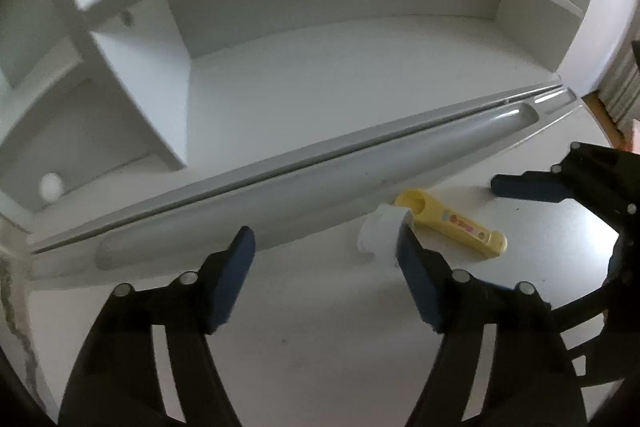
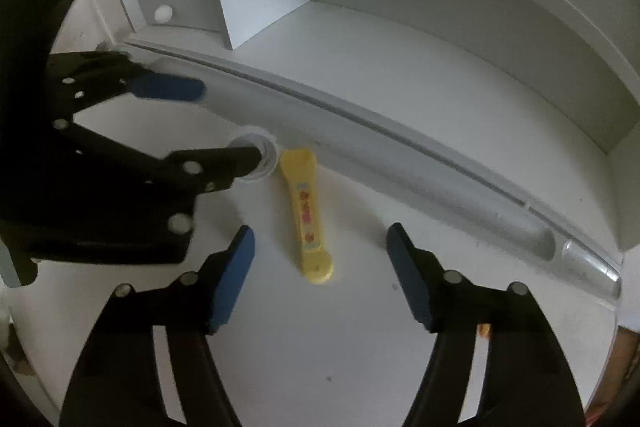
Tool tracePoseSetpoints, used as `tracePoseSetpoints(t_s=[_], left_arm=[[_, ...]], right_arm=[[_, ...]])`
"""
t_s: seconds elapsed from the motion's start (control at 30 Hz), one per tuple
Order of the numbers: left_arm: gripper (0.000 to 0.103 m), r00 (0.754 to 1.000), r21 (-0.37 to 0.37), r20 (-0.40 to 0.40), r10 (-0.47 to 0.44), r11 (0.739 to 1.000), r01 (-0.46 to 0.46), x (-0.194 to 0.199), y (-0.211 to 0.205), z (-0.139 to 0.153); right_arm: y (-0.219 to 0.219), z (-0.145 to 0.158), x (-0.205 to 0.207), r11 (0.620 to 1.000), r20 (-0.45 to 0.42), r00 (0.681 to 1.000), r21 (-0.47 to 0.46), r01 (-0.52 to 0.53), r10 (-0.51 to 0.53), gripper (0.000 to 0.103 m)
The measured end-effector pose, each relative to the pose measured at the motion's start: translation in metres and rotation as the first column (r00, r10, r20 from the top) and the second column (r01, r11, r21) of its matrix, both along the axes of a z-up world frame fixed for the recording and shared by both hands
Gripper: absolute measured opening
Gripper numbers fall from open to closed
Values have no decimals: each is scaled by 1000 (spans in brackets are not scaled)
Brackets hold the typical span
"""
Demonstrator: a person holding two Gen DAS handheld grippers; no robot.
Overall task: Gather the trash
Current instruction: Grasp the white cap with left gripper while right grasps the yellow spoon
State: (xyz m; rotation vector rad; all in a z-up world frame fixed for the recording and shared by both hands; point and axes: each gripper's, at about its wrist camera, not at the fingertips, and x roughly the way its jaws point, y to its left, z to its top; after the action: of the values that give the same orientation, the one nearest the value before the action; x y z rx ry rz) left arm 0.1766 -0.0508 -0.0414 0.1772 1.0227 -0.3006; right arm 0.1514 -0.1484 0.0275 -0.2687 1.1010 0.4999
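A small white cup-like piece of trash point(image 1: 380, 229) lies on its side on the white desk point(image 1: 320, 327), next to a flat yellow plastic piece point(image 1: 456, 223) with a red print. My left gripper point(image 1: 326, 239) is open; its right fingertip touches or overlaps the white piece. In the right wrist view the white piece point(image 2: 264, 155) lies at the left gripper's point(image 2: 224, 123) lower finger. My right gripper point(image 2: 320, 239) is open and empty, with the yellow piece point(image 2: 306, 215) lying between its fingertips.
A long pale grey grooved ledge point(image 1: 320, 183) crosses the desk behind the trash. White shelving point(image 1: 320, 27) stands behind it. A small white ball point(image 1: 50, 185) lies in a lower left cubby. The right gripper's finger point(image 1: 528, 185) shows at the left wrist view's right edge.
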Motion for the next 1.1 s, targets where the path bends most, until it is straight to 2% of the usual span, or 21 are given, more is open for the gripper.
tracePoseSetpoints(t_s=[0.03,0.1,0.13,0.17,0.2,0.23,0.27,0.3,0.37,0.57,0.67,0.7,0.73,0.77,0.8,0.83,0.97,1.07,1.1], left_arm=[[68,1000,-13,-9,-11,1000,11,1,-1,-1],[58,1000,17,4,-27,999,27,1,-5,-1],[48,999,31,15,-38,999,38,-1,-7,-1],[31,999,20,19,-44,999,44,-2,-7,1],[18,999,25,24,-41,999,41,-3,-7,1],[0,999,9,13,-40,999,40,-3,-5,1],[0,999,-29,1,-38,999,38,-4,-1,1],[0,999,-33,-1,-33,999,33,-5,-1,1],[0,999,-13,13,-36,999,36,-10,-2,2],[0,999,-50,28,-21,999,22,-27,6,13],[2,999,-32,43,13,999,-11,-30,8,16],[7,999,-25,36,26,999,-25,-29,7,16],[32,999,-24,25,39,999,-38,-28,6,14],[74,998,-31,14,63,998,-63,-27,4,13],[83,997,-40,25,67,997,-66,-27,2,13],[83,998,-53,46,52,997,-50,-29,-3,14],[81,998,-43,35,52,998,-50,-17,-19,6],[67,998,-21,20,63,998,-62,0,-27,-4],[61,997,-4,36,62,998,-62,1,-29,-5]], right_arm=[[0,1,1,1000,-1,1000,1,0,0,58],[1,2,2,1000,-5,1000,3,-8,8,48],[1,3,1,1000,-7,1000,4,-10,10,35],[1,4,0,1000,-12,1000,7,-16,16,22],[1,5,-4,1000,-12,1000,6,-24,24,19],[-2,7,-9,1000,-10,1000,3,-28,28,15],[-2,8,-11,1000,-11,1000,4,-27,27,14],[-3,8,-13,1000,-13,1000,7,-25,25,14],[-6,9,-17,1000,-17,1000,10,-12,12,14],[-20,22,-35,999,10,1000,24,23,-23,14],[-28,26,-42,999,23,999,30,44,-45,14],[-33,27,-45,998,25,998,32,54,-55,14],[-36,28,-46,998,26,998,32,60,-61,14],[-40,29,-48,997,25,997,34,68,-69,14],[-42,28,-48,997,24,997,36,74,-75,14],[-46,28,-49,996,23,996,37,80,-81,14],[-61,26,-53,994,19,995,40,101,-101,14],[-72,25,-54,992,14,993,49,116,-117,14],[-74,24,-54,992,12,993,51,119,-120,14]])
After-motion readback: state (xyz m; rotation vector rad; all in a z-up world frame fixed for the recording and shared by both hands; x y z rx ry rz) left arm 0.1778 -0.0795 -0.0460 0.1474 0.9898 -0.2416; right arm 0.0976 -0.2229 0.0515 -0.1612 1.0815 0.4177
